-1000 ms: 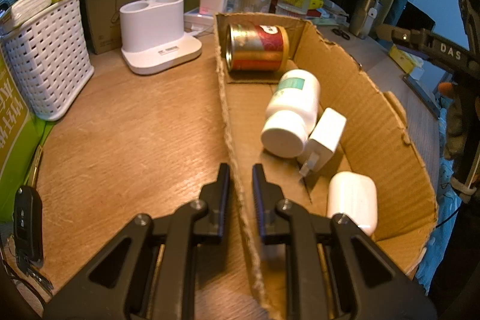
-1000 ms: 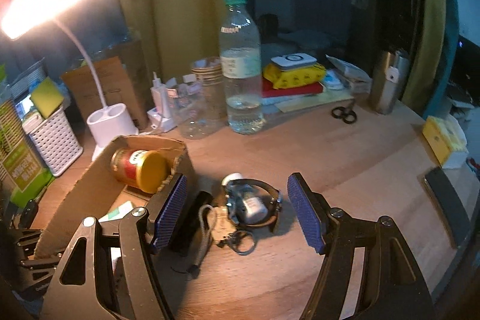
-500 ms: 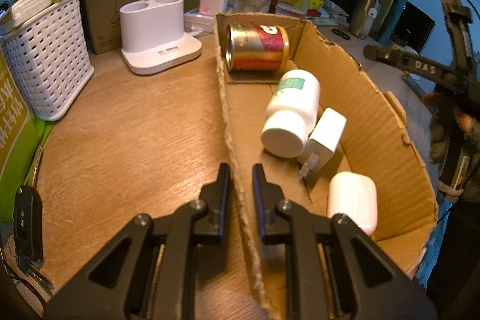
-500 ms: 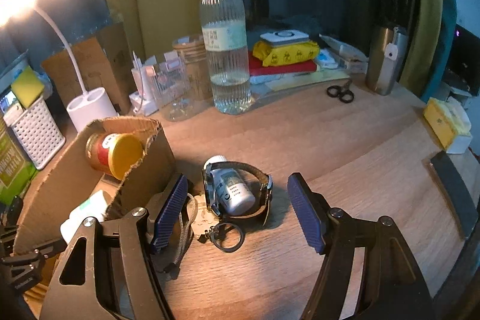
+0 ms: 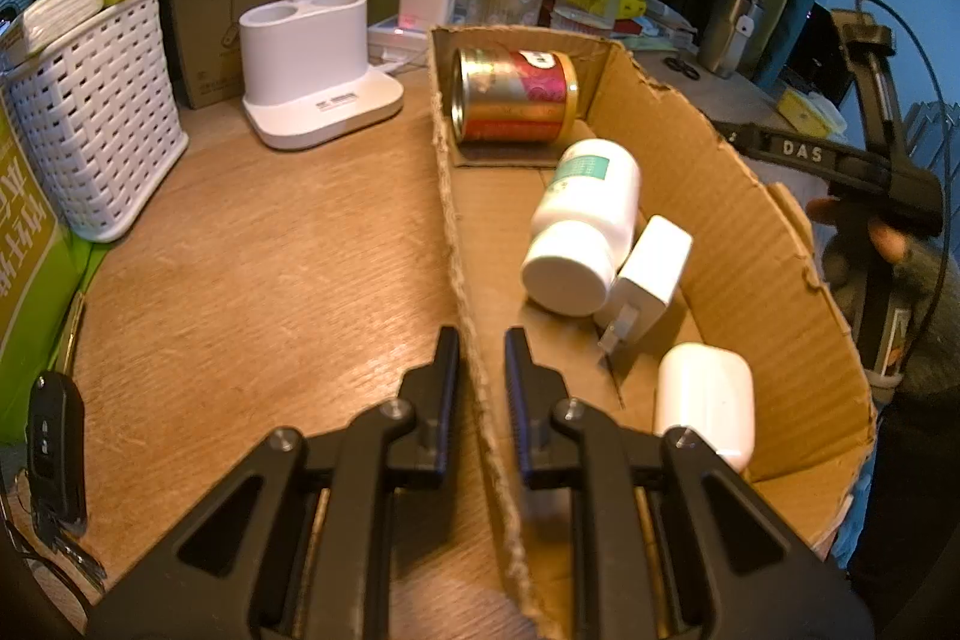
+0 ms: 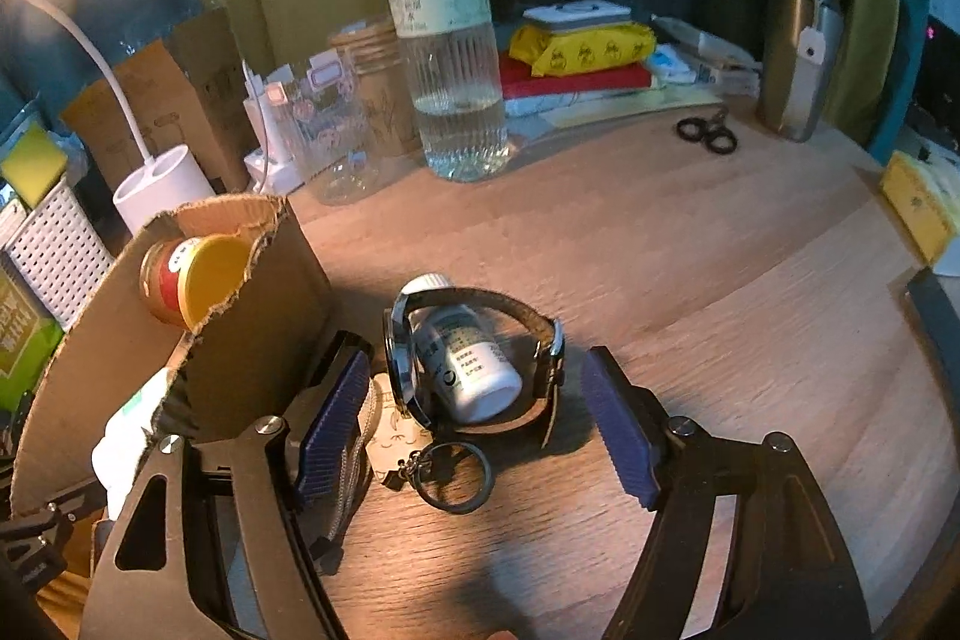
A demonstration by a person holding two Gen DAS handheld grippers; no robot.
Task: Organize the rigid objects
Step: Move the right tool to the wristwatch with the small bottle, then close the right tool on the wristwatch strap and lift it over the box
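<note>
A cardboard box [image 5: 750, 232] lies on the wooden desk. It holds a red and gold tin [image 5: 516, 94], a white bottle [image 5: 582, 226], a white charger [image 5: 651, 262] and a white earbud case [image 5: 705, 394]. My left gripper [image 5: 480, 340] is shut on the box's left wall. In the right wrist view, a wristwatch [image 6: 399, 358] loops around a small white bottle [image 6: 474, 364] beside the box [image 6: 252, 340], with a key ring [image 6: 456, 475] just in front. My right gripper [image 6: 474, 418] straddles them; its jaws are opening and the pads touch nothing.
A water bottle [image 6: 447, 40], glass jars, scissors [image 6: 705, 136] and a steel flask [image 6: 795, 64] stand at the back. A white basket [image 5: 90, 118], a lamp base [image 5: 312, 64] and a car key [image 5: 54, 454] sit left of the box.
My right gripper has come down and closer, so the watch and small bottle now sit between its jaws, which stand a little wider. The left gripper has not moved.
</note>
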